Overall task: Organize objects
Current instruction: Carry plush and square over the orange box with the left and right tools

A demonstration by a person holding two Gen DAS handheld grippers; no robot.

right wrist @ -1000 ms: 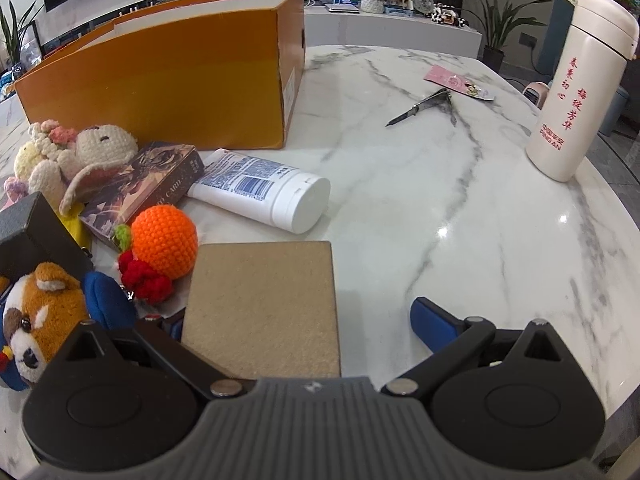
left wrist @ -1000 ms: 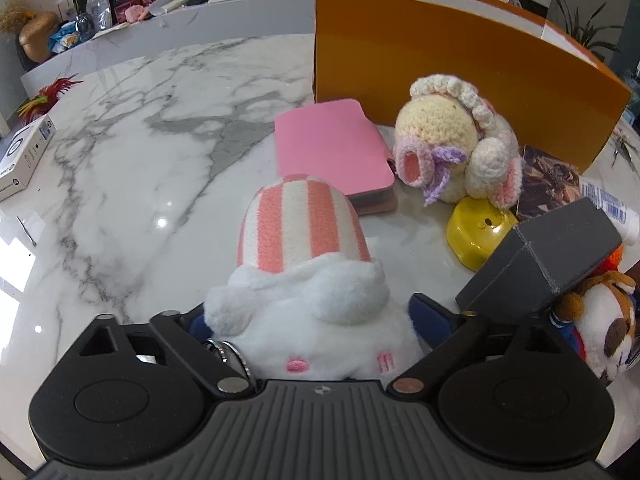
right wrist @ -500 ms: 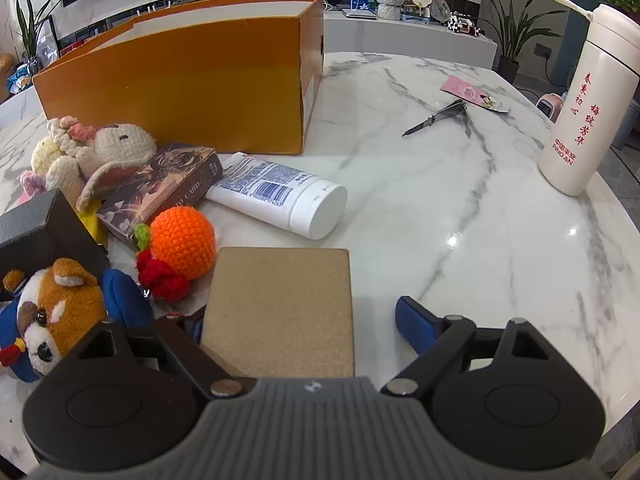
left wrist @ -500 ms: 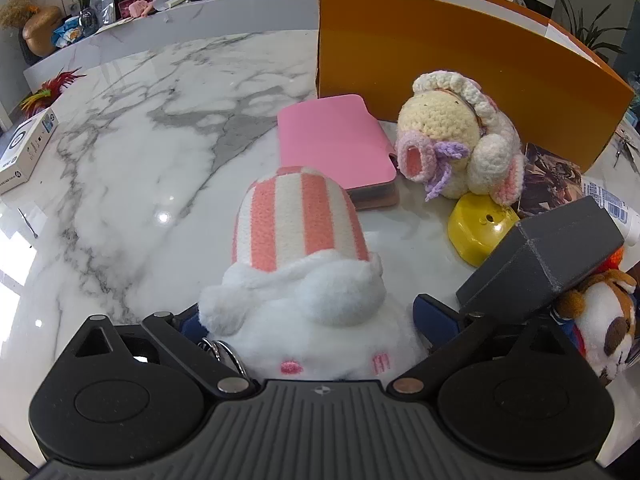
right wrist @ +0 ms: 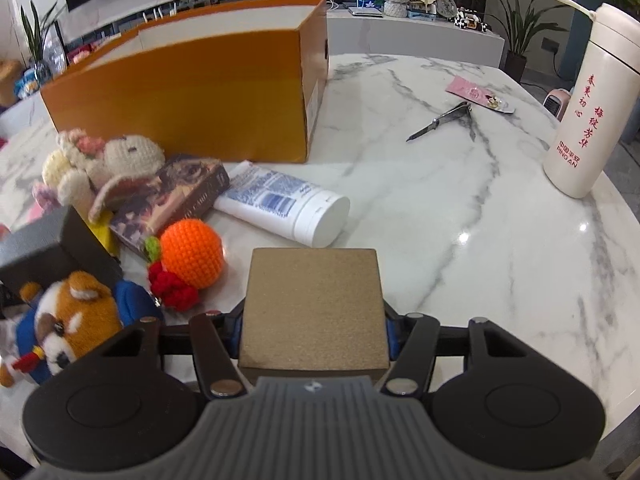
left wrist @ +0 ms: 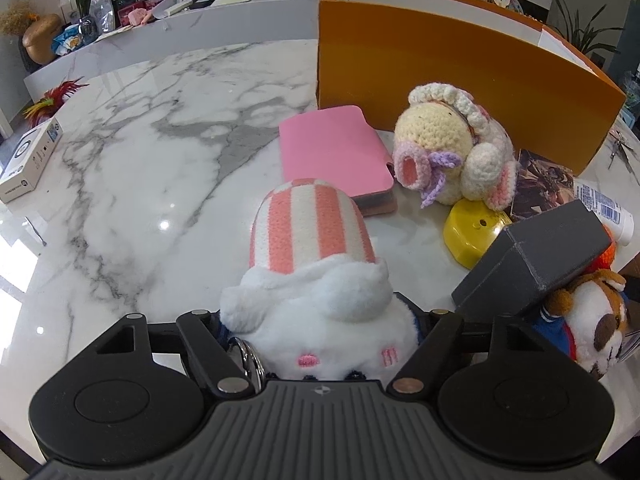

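Observation:
My left gripper (left wrist: 318,320) is shut on a white plush toy with a pink-striped hat (left wrist: 312,264), lifted over the marble table (left wrist: 140,184). My right gripper (right wrist: 314,322) is shut on a brown cork-topped box (right wrist: 314,304), its blue pads pressing both sides. An open orange box (left wrist: 460,68) stands behind the pile; it also shows in the right wrist view (right wrist: 192,96). In the pile lie a crochet sheep (left wrist: 452,156), a pink case (left wrist: 336,156), a yellow piece (left wrist: 474,232), a grey box (left wrist: 536,260), a fox plush (right wrist: 68,320), a crochet orange (right wrist: 192,252), a book (right wrist: 172,200) and a white tube (right wrist: 288,208).
A white thermos (right wrist: 588,100) stands at the right. A nail clipper (right wrist: 440,120) and a pink card (right wrist: 476,94) lie beyond the tube. A small white carton (left wrist: 28,160) sits at the table's left edge.
Both grippers have closed: the left on the plush toy, the right on the cork-topped box. Both views have risen slightly above the table.

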